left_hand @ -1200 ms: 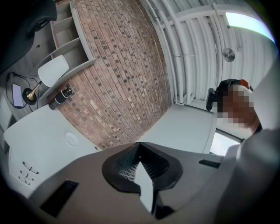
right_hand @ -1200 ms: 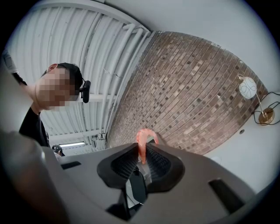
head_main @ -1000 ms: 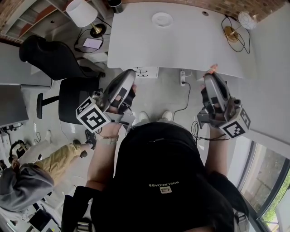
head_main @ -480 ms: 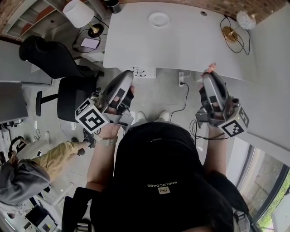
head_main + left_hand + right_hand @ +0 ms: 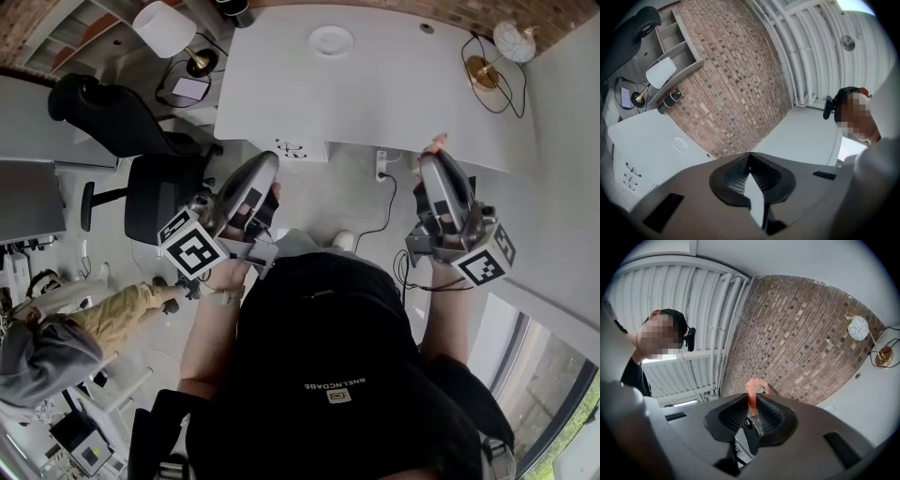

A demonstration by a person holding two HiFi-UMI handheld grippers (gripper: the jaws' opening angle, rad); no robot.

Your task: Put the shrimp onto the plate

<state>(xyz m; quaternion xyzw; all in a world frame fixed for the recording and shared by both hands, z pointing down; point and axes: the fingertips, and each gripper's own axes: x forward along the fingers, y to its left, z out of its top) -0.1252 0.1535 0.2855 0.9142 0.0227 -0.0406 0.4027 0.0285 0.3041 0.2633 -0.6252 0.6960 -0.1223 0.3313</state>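
Black office chair [image 5: 141,131] stands at the left, on the floor beside the left edge of the white table [image 5: 394,94]. The left gripper [image 5: 750,158] is held up in front of the table's near edge, over the floor. Its jaws are pressed together and there is nothing between them.

The table top is mostly bare. The white plate [image 5: 331,40] lies near the far edge, a little left of the middle, with free surface on all sides of it. Between the grippers and the plate the table is open. A gold lamp [image 5: 497,52] with its cable is at the far right corner, well apart from the plate.

The right gripper [image 5: 753,401] is held at the near edge of the table, on its right part. Its jaws are closed on the shrimp [image 5: 755,386], which is well apart from the plate. The shrimp is pink-orange and curved like a hook; its lower end is pinched between the ribbed pads [image 5: 733,416] and the bent end comes out above them.
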